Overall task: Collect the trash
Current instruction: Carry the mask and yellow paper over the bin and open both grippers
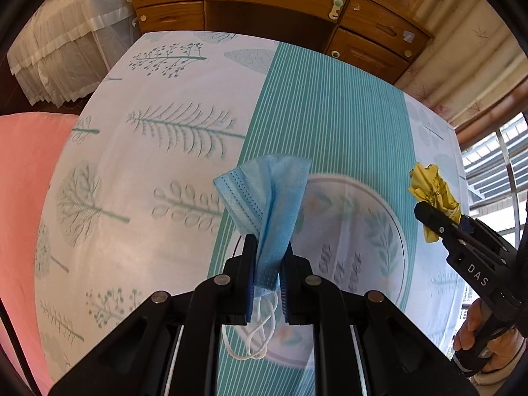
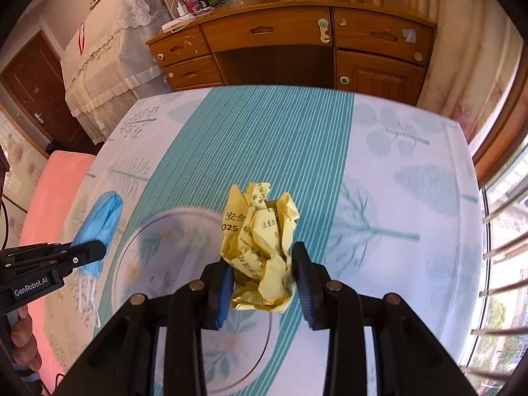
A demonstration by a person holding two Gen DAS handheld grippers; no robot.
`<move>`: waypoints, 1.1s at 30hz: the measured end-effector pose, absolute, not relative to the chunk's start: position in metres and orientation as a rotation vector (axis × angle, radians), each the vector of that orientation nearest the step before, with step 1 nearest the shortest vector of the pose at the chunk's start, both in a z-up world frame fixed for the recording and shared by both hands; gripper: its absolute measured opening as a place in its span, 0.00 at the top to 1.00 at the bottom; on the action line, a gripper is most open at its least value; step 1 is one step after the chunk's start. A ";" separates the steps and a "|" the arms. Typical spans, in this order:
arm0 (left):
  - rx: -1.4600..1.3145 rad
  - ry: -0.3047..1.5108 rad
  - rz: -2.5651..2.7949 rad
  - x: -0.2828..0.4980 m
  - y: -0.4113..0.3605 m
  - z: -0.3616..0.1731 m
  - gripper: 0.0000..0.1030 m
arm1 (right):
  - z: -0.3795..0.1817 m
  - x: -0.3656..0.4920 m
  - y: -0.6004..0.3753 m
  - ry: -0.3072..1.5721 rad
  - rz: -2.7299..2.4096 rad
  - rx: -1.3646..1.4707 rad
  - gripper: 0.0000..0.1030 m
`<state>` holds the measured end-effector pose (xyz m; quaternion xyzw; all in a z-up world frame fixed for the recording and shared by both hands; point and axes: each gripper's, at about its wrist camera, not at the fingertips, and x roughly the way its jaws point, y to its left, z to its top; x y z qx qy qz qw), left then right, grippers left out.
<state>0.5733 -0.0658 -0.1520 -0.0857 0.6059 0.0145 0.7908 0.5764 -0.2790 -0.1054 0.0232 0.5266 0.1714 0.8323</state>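
Above the bed (image 1: 171, 171), beyond which a wooden desk (image 1: 270, 6) stands, I see my left gripper (image 1: 268, 260) pinching a folded blue face mask (image 1: 264, 198), its white loops dangling. Over the bed's teal stripe, from the right wrist, my right gripper (image 2: 260, 264) clamps a crumpled yellow paper (image 2: 260, 231) printed with black characters.

A wooden dresser (image 2: 297, 52) (bottles on top) behind a leaf-patterned bedsheet (image 2: 396, 198)
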 end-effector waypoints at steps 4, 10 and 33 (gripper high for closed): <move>-0.159 1.298 0.003 0.543 -0.066 -0.144 0.90 | -0.103 0.542 -0.276 1.141 0.359 0.078 0.67; -0.140 1.292 -0.040 0.490 -0.059 -0.134 0.90 | -0.094 0.483 -0.259 1.163 0.358 0.084 0.68; -0.049 1.229 -0.277 0.231 0.059 -0.090 0.90 | -0.048 0.189 -0.154 1.133 0.157 0.204 0.67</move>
